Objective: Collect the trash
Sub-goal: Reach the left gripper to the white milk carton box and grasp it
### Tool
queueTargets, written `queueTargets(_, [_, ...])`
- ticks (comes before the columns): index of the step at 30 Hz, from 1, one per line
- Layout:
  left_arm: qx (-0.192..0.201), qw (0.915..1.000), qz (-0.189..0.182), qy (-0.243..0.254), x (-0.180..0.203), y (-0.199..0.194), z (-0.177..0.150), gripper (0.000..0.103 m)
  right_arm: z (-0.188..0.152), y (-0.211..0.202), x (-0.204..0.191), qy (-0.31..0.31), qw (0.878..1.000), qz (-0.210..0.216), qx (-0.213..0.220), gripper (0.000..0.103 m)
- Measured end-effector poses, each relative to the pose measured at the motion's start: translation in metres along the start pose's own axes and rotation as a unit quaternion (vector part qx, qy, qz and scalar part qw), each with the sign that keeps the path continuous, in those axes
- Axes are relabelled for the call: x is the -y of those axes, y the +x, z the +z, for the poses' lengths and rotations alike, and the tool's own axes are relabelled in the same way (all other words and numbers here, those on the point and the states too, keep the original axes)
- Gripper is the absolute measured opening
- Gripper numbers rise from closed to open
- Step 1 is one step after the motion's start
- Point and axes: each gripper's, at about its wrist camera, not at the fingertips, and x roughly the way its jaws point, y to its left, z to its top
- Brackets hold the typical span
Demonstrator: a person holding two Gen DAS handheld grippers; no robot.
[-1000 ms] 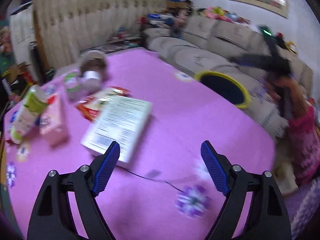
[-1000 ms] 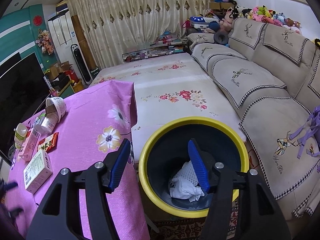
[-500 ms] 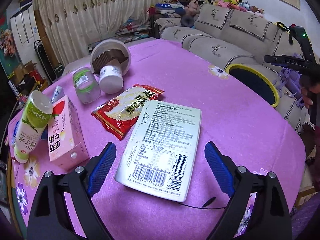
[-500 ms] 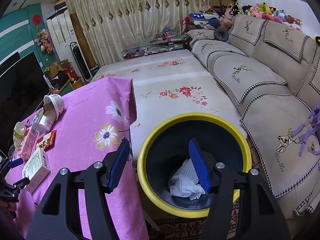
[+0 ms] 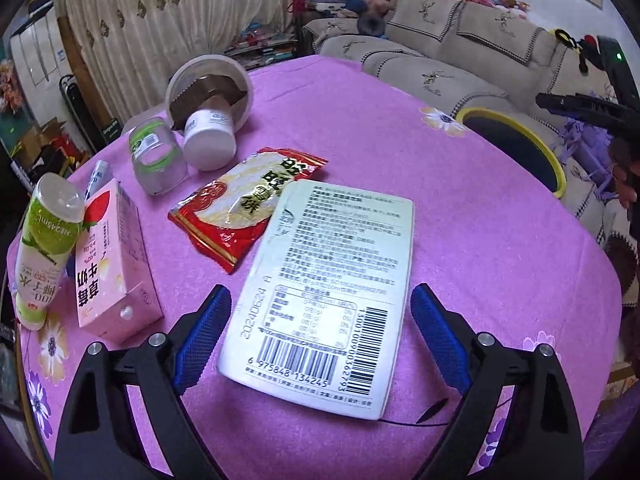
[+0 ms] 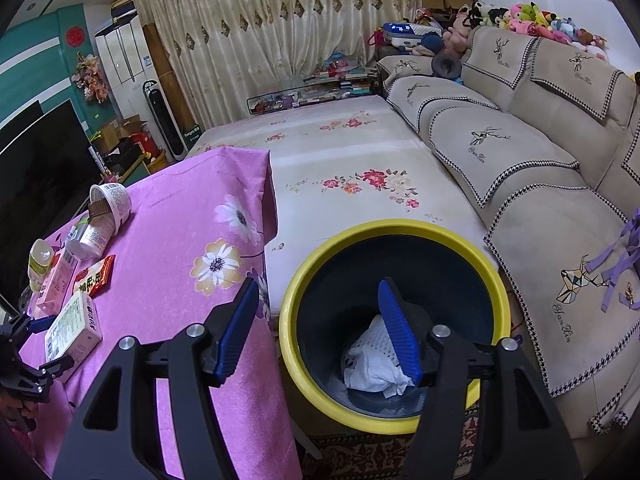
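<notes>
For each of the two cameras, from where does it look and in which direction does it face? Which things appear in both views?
Left wrist: sits on the left gripper, looking down over the pink table; its open fingers straddle the carton. The hand holding the right gripper shows at the right edge.
Right wrist: sits on the right gripper, looking down into the bin beside the table; fingers open and empty. The left gripper shows at the left edge.
Shared: table, carton, red packet, bin, sofa.
</notes>
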Motion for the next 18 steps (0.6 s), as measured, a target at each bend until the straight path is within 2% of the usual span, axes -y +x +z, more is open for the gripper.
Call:
queueTargets(3, [-0.005, 0.9998, 0.018, 0.011, 0.004, 0.002, -0.002, 0.084, -0.002, 0.001, 0.001, 0.003, 1.000, 0.000, -0.001, 0.059])
queueTargets(9, [-0.002, 0.9994, 0.030, 0.015, 0.012, 0.000, -0.003, 0.079, -0.006, 0.001, 0.003, 0.003, 1.000, 0.007, -0.004, 0.059])
queueTargets(18, [0.036, 0.9989, 0.006, 0.031, 0.055, -0.027, 0.003, 0.077, -0.018, -0.016, 0.019, 0.016, 1.000, 0.011, 0.007, 0.059])
